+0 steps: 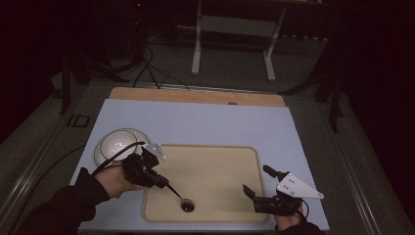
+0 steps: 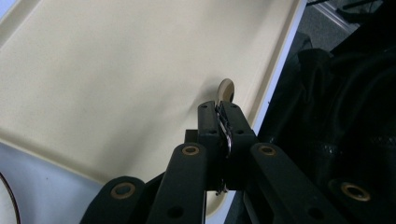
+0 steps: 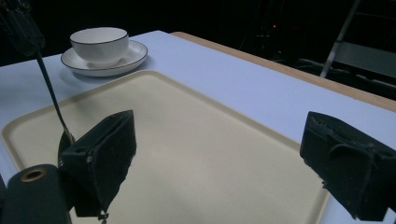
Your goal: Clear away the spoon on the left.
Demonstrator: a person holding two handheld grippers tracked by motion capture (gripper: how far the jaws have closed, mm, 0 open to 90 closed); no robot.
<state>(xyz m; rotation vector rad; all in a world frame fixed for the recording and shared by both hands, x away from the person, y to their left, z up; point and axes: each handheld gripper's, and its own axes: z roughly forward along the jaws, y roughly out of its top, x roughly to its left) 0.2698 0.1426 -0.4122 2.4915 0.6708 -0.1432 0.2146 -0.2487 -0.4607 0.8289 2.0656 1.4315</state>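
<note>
Right, step in hand: I had the spoon (image 1: 177, 194) over the tray (image 1: 205, 156), bowl end down near the tray's near edge; I judged this as the placing of the spoon on the tray.
Left gripper (image 1: 164, 181): pressed together on the spoon's handle; in the left gripper view the jaws pinched the thin metal shaft, and the spoon's bowl (image 2: 226, 89) poked out past them, close to the tray floor (image 2: 116, 70).
Spoon: tilted, handle up toward my left hand (image 1: 117, 180), bowl low by the tray's rim; whether it touched the floor, I could not tell.
Right gripper (image 1: 257, 182): spread wide, holding nothing, hovering over the tray's near right corner; its view showed the two jaws well apart with bare tray (image 3: 196, 154) between them.
Cup (image 3: 99, 43) and saucer (image 3: 105, 63): at the table's left, just beside the tray's far left corner, cup upright on saucer.
Next move, my guess: lower the handle until the spoon lay flat, then ease the left jaws open; going gently mattered, since the bowl sat near the rim and could slide.
</note>
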